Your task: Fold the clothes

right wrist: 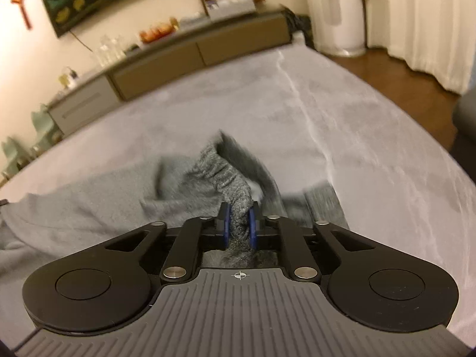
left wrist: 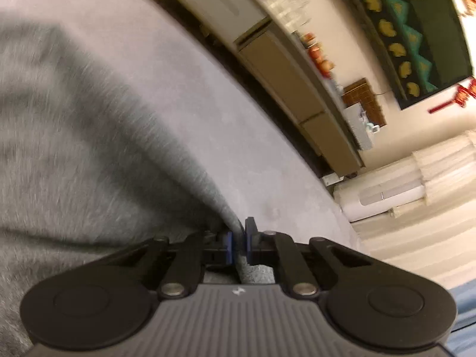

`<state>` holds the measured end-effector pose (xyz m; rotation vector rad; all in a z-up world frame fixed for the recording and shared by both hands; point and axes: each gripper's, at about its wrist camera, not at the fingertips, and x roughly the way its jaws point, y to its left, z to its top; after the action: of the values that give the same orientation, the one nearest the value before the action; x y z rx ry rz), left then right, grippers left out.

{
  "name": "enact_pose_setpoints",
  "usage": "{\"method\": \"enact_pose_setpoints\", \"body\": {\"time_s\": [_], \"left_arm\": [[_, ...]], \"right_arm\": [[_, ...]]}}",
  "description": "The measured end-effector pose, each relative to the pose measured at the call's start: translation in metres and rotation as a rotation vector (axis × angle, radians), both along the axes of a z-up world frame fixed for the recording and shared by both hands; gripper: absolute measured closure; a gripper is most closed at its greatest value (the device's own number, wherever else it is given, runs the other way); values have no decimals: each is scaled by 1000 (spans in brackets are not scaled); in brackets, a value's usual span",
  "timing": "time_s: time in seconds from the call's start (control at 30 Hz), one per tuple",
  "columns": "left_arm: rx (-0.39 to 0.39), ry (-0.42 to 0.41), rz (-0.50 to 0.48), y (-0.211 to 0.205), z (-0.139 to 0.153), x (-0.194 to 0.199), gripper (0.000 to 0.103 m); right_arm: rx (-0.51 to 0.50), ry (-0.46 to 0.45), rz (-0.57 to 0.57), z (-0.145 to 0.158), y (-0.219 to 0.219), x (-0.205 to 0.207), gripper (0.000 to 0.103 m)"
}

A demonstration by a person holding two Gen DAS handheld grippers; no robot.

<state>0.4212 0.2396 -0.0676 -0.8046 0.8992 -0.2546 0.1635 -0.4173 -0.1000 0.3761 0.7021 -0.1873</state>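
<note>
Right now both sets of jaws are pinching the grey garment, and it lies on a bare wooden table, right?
Not quite. Both jaws do pinch the grey garment, but it lies on a grey bedcover, not a bare wooden table. The right wrist view shows this.

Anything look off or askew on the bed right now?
Nothing damaged or spilled. The grey garment lies crumpled on the bedspread, as expected mid-fold. The right claw pinches its ribbed cuff; the left claw pinches another edge.

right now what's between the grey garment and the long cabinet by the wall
In the right wrist view, only bare grey bed cover lies between the grey garment and the long cabinet. Nothing else rests on that stretch.
</note>
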Motion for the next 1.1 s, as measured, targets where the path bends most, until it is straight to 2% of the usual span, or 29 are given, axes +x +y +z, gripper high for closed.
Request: {"method": "enact_pose_setpoints", "body": {"time_s": [0.13,0.2,0.23,0.3,0.4,0.47,0.5,0.57,0.6,0.63,0.7,0.73,0.77,0.8,0.83,0.87,0.9,0.97,1.0,1.03,1.1], "left_arm": [[-88,-113,-18,12,43,-39,98],[-96,-146,-42,14,61,-82,98],[-99,-161,-54,15,70,-104,98],[-57,-165,-92,24,62,-150,98],[-11,-103,-83,40,26,-208,97],[12,-21,-105,35,4,-219,97],[41,-23,-132,30,3,-219,92],[67,-52,-110,28,4,-220,72],[78,-68,-95,27,5,-221,51],[89,-83,-80,27,5,-222,30],[71,-72,-25,31,-1,-216,20],[60,-64,4,33,-4,-212,20],[52,-58,10,33,-6,-205,21],[66,-55,-3,30,-7,-198,29],[85,-53,-18,27,-7,-191,63],[104,-50,-34,23,-7,-185,88],[111,-67,-31,23,-3,-190,96],[110,-122,-34,27,7,-209,96],[104,-127,-39,29,6,-222,95],[98,-126,-41,31,4,-235,95],[114,-48,-45,33,-15,-246,95]], "right_arm": [[47,-212,-30,31,-17,-34,95],[83,-310,-35,46,-27,-62,95],[95,-312,-32,46,-31,-76,95],[143,-235,-22,32,-45,-93,95],[192,-128,-13,10,-54,-101,92],[219,-70,1,-3,-58,-106,88],[232,-42,7,-9,-59,-108,78],[257,-35,6,-12,-60,-111,68],[269,-47,0,-11,-60,-113,56],[277,-58,-6,-10,-59,-114,49],[260,-56,-7,-10,-51,-111,49],[246,-46,-3,-10,-46,-108,51],[208,-20,2,-11,-40,-104,58],[152,15,10,-12,-33,-98,85],[97,41,17,-13,-27,-93,95],[54,25,16,-10,-23,-92,95],[39,-34,7,-1,-23,-101,95],[116,-176,-36,13,-34,-133,96],[143,-187,-64,10,-38,-147,96],[153,-163,-81,3,-39,-156,96],[143,-68,-87,-8,-38,-153,95]]}}
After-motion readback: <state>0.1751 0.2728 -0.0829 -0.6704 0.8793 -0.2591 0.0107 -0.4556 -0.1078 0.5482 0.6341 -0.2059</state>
